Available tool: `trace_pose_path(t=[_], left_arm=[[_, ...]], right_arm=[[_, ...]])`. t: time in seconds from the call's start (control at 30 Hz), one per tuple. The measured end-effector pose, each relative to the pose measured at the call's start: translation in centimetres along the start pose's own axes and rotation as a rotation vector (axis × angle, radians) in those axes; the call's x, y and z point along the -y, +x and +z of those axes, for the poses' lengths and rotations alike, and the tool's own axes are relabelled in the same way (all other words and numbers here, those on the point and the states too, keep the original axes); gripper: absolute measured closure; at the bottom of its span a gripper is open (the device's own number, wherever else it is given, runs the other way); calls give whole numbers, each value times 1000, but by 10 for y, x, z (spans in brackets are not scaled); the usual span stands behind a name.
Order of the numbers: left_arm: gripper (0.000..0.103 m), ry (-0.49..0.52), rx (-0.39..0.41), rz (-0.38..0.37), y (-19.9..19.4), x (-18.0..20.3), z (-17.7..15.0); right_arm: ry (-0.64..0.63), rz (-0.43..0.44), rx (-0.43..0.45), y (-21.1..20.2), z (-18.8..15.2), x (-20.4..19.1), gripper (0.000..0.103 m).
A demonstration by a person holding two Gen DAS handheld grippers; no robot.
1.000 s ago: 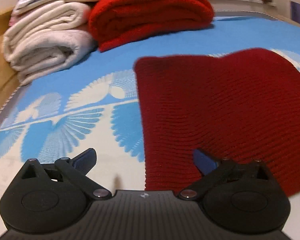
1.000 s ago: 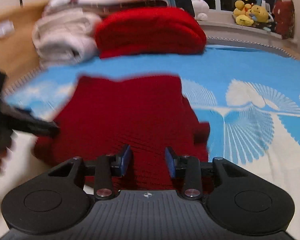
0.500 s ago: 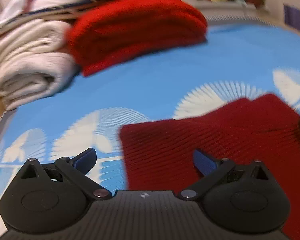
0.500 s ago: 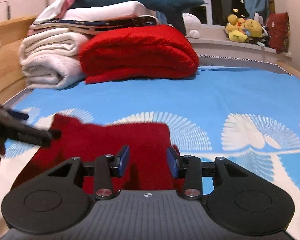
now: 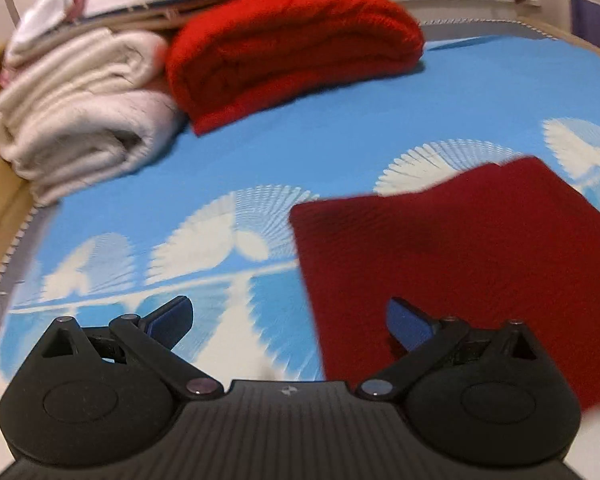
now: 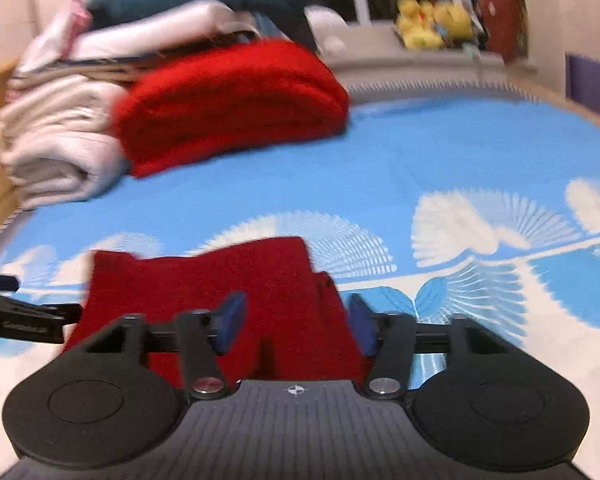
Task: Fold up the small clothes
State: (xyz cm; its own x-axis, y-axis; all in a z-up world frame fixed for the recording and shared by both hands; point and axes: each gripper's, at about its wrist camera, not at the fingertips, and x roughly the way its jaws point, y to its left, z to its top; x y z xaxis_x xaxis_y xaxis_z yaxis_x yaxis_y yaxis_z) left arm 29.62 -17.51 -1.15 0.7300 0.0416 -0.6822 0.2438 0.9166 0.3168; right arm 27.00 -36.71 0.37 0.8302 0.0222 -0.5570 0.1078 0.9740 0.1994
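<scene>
A: Dark red knit — that is the small garment [image 5: 460, 264], lying flat on the bed [image 5: 340, 128], on a sheet printed sky-blue with white fan shapes. In the right wrist view it [image 6: 228, 292] sits just in front of the camera, with a second layer showing along its right edge.

B: And the two tools?

A: The left gripper [image 5: 288, 320] has its jaws spread wide, with nothing between the blue pads; one pad hangs over the pale print, the other over the near left part of the knit, and I cannot tell whether it touches the cloth. The right gripper [image 6: 296, 324] has its jaws opening; the garment lies below and between them, but the pads do not press on it.

B: Any brand or writing to read?

A: Very little. Each gripper body carries a small round crosshair mark at its middle — no words. A dark arm of the left gripper [image 6: 24, 320] shows at the left edge of the right wrist view, with a line of tiny lettering too blurred to read.

B: What else lies on the bed?

A: At the far end, a folded bright red blanket [image 5: 292, 48] beside a stack of folded white towels [image 5: 80, 112], with more linen piled on top. Yellow plush toys [image 6: 436, 24] sit on the sill beyond.
</scene>
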Motion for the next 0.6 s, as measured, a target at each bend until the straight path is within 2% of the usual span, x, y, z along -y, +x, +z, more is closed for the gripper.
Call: trace_pose_path(t=[0.03, 0.13, 0.17, 0.27, 0.37, 0.43, 0.5, 0.6], left_arm=[[0, -1, 1, -4, -19, -2, -12], [0, -32, -15, -53, -77, -2, -56], [0, -48, -22, -73, -96, -1, -72], [0, -99, -11, -116, -145, 8, -120], [0, -125, 5, -132, -176, 18, -155], [0, -144, 29, -139, -187, 23, -173], [0, -149, 34, -138, -188, 29, -185], [0, -168, 40, -135, -177, 32, -195]], right_arm=[[-13, 4, 19, -28, -6, -6, 22], [-21, -7, 61, -96, -30, -24, 18], [-5, -23, 83, -118, -41, -31, 13], [40, -63, 94, -164, -72, -49, 9], [69, -94, 80, -189, -106, -61, 5], [86, -144, 77, -197, -130, -67, 5], [104, -146, 54, -199, -146, -70, 5], [52, -126, -11, -183, -156, -74, 5]])
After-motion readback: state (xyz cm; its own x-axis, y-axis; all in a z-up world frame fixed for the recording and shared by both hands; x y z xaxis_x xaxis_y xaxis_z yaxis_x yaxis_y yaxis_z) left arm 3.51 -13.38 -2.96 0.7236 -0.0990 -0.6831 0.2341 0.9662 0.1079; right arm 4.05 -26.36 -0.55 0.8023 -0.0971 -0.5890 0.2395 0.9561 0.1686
